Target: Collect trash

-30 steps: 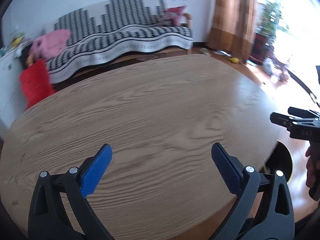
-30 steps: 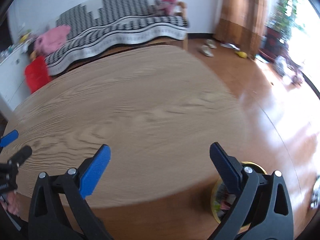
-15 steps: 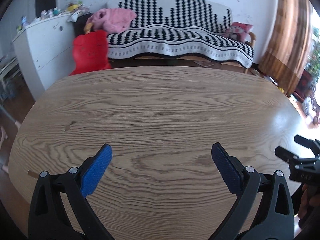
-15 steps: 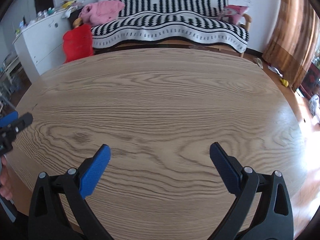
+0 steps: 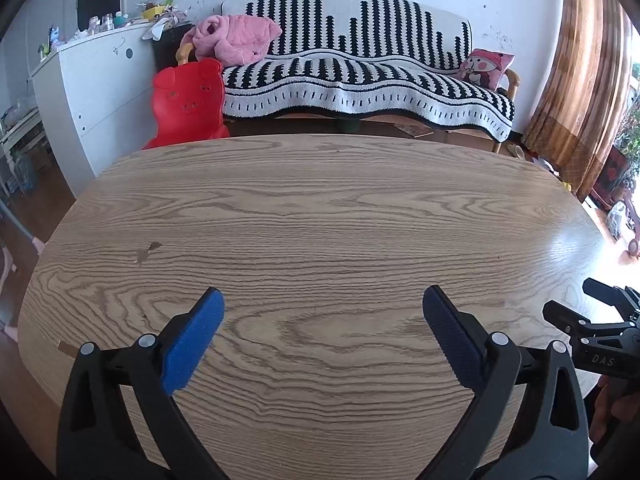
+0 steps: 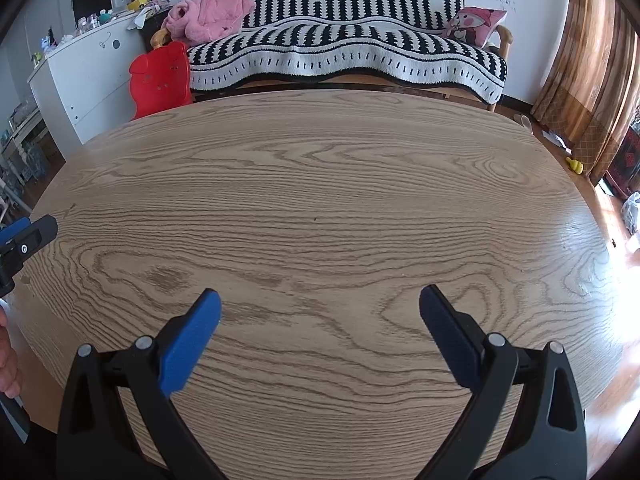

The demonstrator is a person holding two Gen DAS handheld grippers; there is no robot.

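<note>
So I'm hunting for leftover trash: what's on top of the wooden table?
The wooden table shows only bare top and a small dark stain; no trash visible. Both open grippers, left gripper and right gripper, cover its near edge.

table: grained wood, slight sheen | sofa throw: knitted cloth

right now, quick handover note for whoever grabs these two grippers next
Left gripper: open, empty, above the wooden table.
Right gripper: open, empty, above the same table.
Trash: none visible on the tabletop in either wrist view, only a small dark stain near its left side.
Done: table looks cleared.
Left: no bin in view now; look for leftover trash off the table.
</note>
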